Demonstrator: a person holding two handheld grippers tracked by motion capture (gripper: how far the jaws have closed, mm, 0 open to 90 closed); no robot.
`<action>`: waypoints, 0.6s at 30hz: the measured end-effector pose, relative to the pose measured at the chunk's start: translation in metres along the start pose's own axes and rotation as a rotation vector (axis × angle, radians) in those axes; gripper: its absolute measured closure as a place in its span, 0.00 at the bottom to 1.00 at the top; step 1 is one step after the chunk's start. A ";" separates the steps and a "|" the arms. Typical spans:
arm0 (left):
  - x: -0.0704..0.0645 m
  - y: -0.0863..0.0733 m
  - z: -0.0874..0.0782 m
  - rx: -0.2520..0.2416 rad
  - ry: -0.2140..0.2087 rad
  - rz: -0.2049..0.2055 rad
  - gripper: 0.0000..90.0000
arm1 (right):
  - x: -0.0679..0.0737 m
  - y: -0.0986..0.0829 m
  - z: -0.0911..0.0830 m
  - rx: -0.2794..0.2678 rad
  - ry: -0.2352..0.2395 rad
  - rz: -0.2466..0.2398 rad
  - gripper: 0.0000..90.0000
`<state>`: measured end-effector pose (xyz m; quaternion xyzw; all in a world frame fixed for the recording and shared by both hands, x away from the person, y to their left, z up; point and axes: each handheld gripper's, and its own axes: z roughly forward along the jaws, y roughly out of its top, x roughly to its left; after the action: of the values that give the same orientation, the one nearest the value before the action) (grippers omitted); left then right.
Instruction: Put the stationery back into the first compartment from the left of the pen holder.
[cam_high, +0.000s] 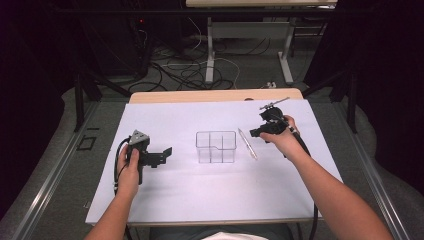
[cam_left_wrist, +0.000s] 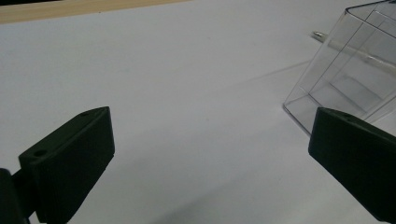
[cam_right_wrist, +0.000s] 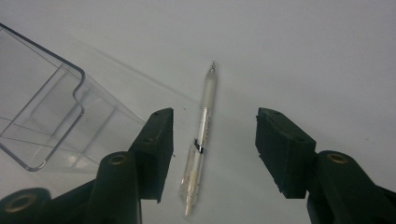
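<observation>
My right claw (cam_right_wrist: 212, 154) hangs released, jaws spread to either side of the pen (cam_right_wrist: 201, 140), which lies flat on the white mat (cam_high: 175, 195) just beside the clear box (cam_high: 216, 146); my left claw (cam_left_wrist: 210, 163) is also released, holding nothing, near the box's other side. If I clench too high or skewed, I judge the thin round pen could roll or squirt out, or a jaw could nudge the box. I count 1 pen, 1 box with 6 compartments, 2 claws.
</observation>
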<state>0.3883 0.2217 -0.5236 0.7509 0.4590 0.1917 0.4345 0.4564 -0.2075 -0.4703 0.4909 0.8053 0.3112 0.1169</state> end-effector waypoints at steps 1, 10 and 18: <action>0.000 0.000 0.000 0.000 -0.004 -0.006 0.00 | 0.001 0.001 0.001 0.005 -0.001 0.002 0.52; 0.000 0.000 0.000 0.005 -0.003 0.005 0.00 | 0.012 0.011 0.015 0.072 -0.013 -0.054 0.49; 0.000 0.000 0.001 0.012 -0.003 0.008 0.00 | 0.015 0.013 0.028 0.084 0.019 -0.025 0.61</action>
<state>0.3888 0.2217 -0.5244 0.7555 0.4567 0.1896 0.4298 0.4724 -0.1793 -0.4824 0.4821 0.8248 0.2803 0.0927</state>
